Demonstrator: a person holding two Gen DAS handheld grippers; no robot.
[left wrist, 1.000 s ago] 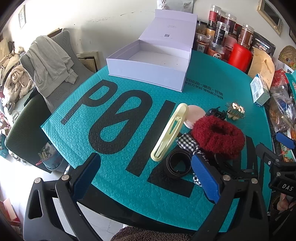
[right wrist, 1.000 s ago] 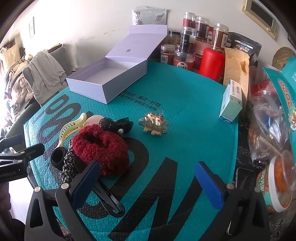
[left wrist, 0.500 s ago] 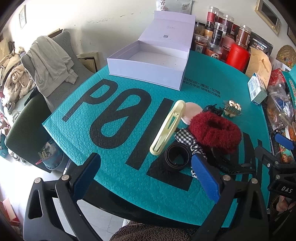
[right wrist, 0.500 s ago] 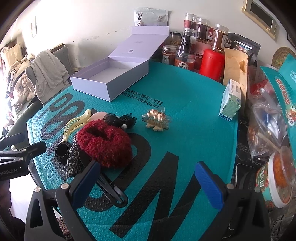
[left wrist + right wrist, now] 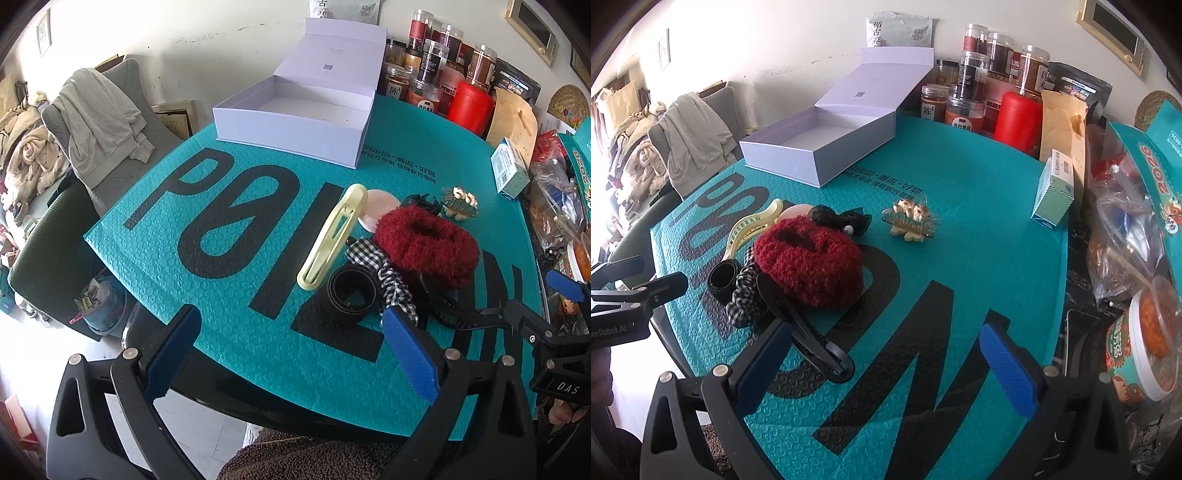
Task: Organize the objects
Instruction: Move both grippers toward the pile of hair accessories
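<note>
- Left gripper: jaws spread wide, nothing between them, hovering over the near edge of the teal mat.
- White box: open and bare inside, lid tilted back, at the far side of the mat near the wall.
- Yellow clip: lies lengthwise at the left of the pile, its far end touching a pink disc.
- Black band: flat on the mat just beside the clip's near end, touching a checked tie.
- Red scrunchie: sits on top of the pile, a black clip reaching out from under it toward the right gripper.
- Black bow: behind the scrunchie.
- Wrapped clip: apart, to the right.
- Right gripper: jaws apart, empty, over the mat.
</note>
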